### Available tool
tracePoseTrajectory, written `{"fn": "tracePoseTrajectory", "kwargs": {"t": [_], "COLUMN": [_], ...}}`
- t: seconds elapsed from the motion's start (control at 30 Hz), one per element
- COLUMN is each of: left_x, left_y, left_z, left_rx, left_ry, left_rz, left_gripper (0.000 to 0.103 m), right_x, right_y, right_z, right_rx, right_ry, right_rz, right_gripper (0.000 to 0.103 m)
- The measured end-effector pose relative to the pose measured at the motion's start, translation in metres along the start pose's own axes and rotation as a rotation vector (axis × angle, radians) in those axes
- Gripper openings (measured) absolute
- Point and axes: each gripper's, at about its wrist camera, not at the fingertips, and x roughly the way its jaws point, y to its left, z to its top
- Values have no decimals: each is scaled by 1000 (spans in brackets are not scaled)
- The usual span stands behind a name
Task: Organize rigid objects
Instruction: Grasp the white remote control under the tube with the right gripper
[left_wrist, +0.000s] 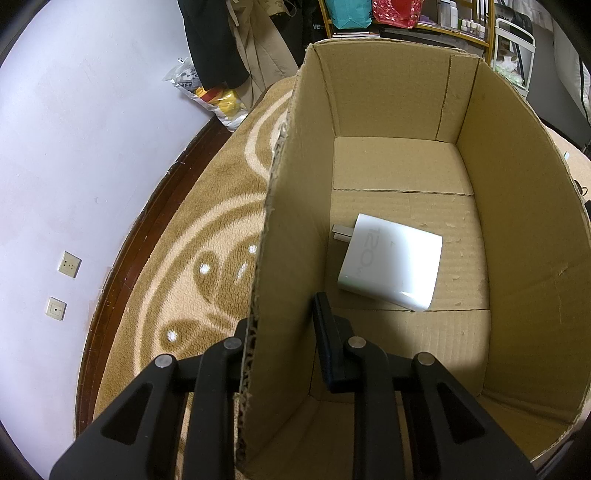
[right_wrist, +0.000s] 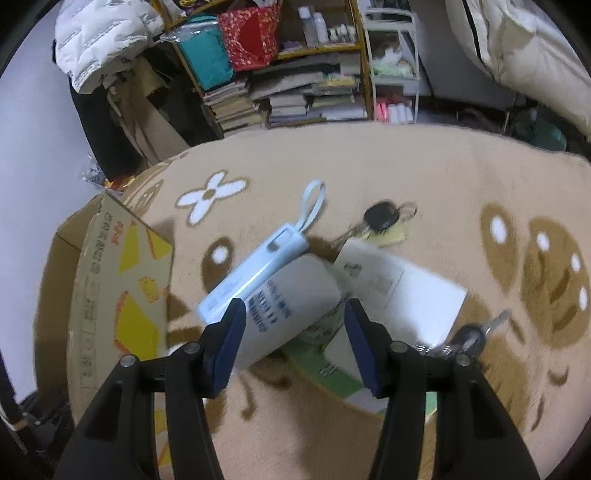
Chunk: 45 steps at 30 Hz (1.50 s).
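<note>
Our left tool (left_wrist: 286, 332) clenches the brown cardboard box's wall (left_wrist: 280, 258); a glossy white charger (left_wrist: 391, 262) lies inside. Our right tool (right_wrist: 295, 325), spread, straddles a blurred white cylinder (right_wrist: 291, 306).

box (left_wrist: 517, 229): on rug (left_wrist: 207, 206), wall (left_wrist: 74, 147) to its left
charger (left_wrist: 391, 262): in box, on its floor, mid
left claw (left_wrist: 284, 332): straddles box's near-left wall
rug centre: power bank (right_wrist: 258, 266), cylinder (right_wrist: 291, 306), booklet (right_wrist: 406, 295)
keys (right_wrist: 384, 218): far of booklet
shelf (right_wrist: 295, 74): far edge
</note>
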Motion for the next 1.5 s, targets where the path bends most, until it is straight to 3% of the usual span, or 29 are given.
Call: {"fn": "tracePoseTrajectory", "kwargs": {"t": [0.27,0.4,0.8,0.87,0.93,1.07,1.13,1.27,1.5], "left_x": [0,-1,-1,-1,-1,-1,-1,-1,-1], "left_y": [-1,-1,-1,-1,-1,-2,-3,-3,-3], "left_z": [-1,-1,-2,-2,-2,-2,-1,-1,-1], "left_rx": [2,3,3,3,3,4,4,3,4], "left_ry": [1,1,4,4,5,5,6,7,7], "left_rz": [2,3,3,3,2,2,2,2,2], "left_gripper": [21,22,21,21,21,21,21,21,21], "right_x": [20,26,42,45,52,58,56,55,41], "right_y": [19,24,33,33,29,30,34,39,36], "right_z": [-10,-8,-4,-5,-8,-9,-9,-9,-6], "right_rx": [-23,-34,-31,-21,10,10,-17,-31,-30], "right_ry": [61,40,22,50,77,63,43,28,-13], "right_rz": [24,5,64,79,102,109,104,87,39], "right_gripper": [60,62,66,62,49,48,41,39,26]}}
